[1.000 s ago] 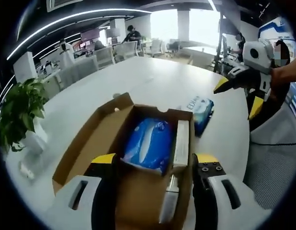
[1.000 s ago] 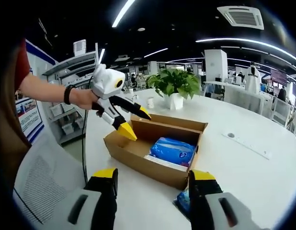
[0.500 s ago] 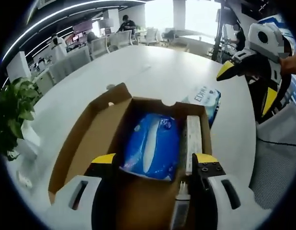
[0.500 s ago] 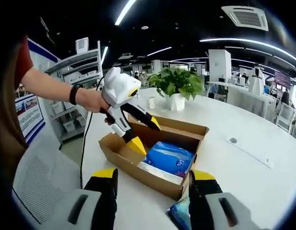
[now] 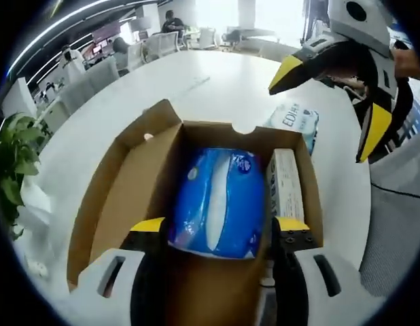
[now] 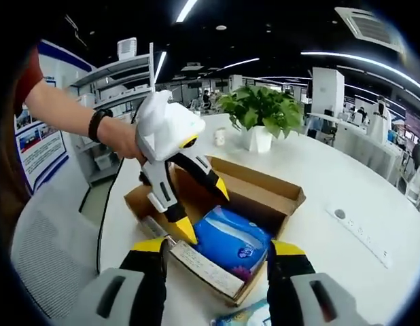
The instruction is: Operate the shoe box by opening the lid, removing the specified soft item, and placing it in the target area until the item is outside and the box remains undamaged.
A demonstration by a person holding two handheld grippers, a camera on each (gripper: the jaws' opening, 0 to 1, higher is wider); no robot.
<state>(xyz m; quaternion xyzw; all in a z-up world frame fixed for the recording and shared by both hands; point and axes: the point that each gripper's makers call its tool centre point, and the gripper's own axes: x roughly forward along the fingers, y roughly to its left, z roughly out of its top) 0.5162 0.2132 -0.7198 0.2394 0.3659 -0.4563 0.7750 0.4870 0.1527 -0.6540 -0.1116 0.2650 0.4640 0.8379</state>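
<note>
Left gripper view looks pretty much straight down into the open cardboard shoe box (image 5: 196, 204), which sits on the big white desk (image 5: 217, 88) with its lid flap folded out to one side. Inside the box there's a blue soft pack (image 5: 220, 200) lying flat, and squeezed just beside it against the box wall is a slim white carton (image 5: 286, 183). The left claw (image 5: 220, 234) has its yellow-tipped jaws apart, one on each side of the near end of the blue pack, not clamped on anything. Outside the box, just past its far corner, another blue-and-white tissue pack (image 5: 295, 122) lies on the desk. The right claw (image 5: 325, 102) hangs above that corner, jaws spread wide.

In the right gripper view the left claw (image 6: 203, 210) dips into the box (image 6: 264, 197), its lower tip at the edge of the blue pack (image 6: 230, 241). A potted plant (image 6: 261, 119) stands beyond the box.
</note>
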